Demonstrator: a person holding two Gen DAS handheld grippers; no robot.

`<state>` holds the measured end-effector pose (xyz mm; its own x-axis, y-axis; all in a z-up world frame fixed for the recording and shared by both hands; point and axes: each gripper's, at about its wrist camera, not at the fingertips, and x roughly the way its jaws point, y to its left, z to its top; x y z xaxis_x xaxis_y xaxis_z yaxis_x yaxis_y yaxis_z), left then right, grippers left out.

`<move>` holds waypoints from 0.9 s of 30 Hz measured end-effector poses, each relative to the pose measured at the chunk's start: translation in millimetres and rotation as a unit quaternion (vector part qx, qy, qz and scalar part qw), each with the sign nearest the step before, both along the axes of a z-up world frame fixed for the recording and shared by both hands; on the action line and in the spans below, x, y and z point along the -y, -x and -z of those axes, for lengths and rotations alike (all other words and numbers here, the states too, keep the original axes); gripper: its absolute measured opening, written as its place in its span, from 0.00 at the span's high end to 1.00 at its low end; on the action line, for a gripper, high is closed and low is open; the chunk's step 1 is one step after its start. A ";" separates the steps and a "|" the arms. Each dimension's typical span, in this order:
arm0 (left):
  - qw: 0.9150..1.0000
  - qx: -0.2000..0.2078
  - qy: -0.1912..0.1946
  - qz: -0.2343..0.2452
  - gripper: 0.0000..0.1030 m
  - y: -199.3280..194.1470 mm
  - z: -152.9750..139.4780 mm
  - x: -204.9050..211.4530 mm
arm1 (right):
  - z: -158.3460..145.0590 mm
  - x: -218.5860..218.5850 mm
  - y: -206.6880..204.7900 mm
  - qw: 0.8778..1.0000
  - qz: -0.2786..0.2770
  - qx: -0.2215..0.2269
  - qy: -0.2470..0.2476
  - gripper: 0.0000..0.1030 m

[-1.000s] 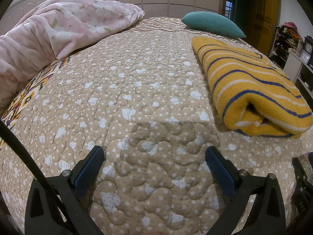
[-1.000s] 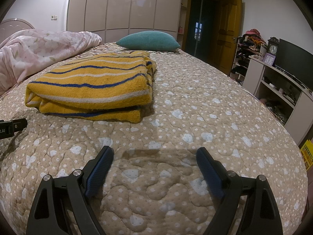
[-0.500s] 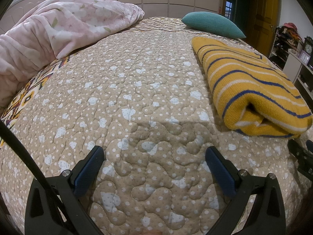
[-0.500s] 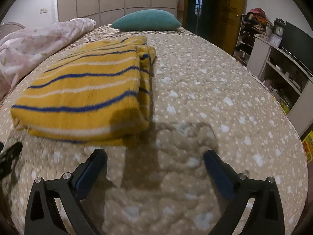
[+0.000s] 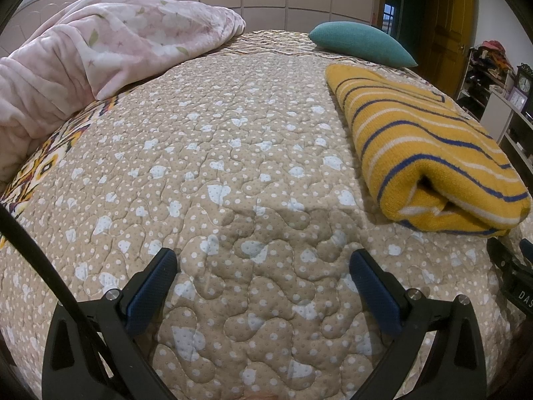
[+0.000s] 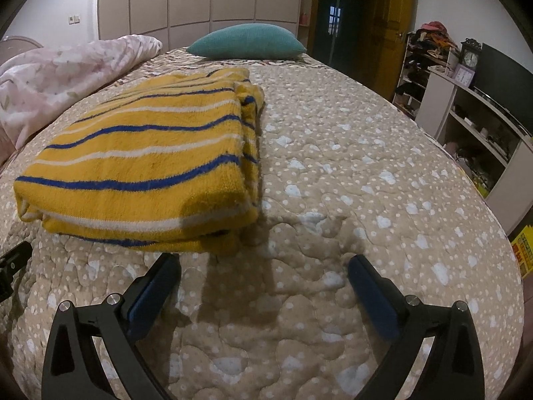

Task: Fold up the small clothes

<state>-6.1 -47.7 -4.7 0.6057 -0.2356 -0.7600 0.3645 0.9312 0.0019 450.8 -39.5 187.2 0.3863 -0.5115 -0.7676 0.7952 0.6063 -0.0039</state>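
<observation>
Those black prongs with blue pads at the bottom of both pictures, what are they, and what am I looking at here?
They are handheld two-finger grippers, one in each of a person's hands, each carrying a fisheye camera that looks along its fingers. One picture comes from the left gripper, the other from the right gripper. Both stand open and hold nothing. They hover over a bed with a beige quilted bedspread. On it lies a folded yellow striped garment, just beyond the right gripper. Farther back are a teal pillow and a bunched pink blanket. The job is folding small clothes.
</observation>
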 end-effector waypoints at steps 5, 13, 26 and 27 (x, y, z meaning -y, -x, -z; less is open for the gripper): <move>1.000 0.001 0.001 0.000 0.00 0.9 -0.2 0.8 | -0.4 -2.2 0.5 1.000 0.001 0.001 0.003 0.00; 1.000 0.001 0.002 0.000 0.00 1.6 -0.3 1.1 | -0.2 -3.2 1.2 1.000 0.002 0.001 0.005 0.00; 1.000 -0.013 0.001 -0.001 0.00 -4.9 -0.7 4.1 | -0.4 -3.2 1.4 1.000 0.002 0.000 0.006 0.00; 1.000 -0.013 0.001 -0.001 0.00 -4.8 -0.7 4.1 | -0.4 -3.6 1.6 1.000 0.002 0.000 0.006 0.00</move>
<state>-1.3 -51.7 -4.0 0.5870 -0.2362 -0.7743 0.3619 0.9322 -0.0100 449.2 -35.9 187.6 0.3838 -0.5219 -0.7618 0.7974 0.6034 -0.0117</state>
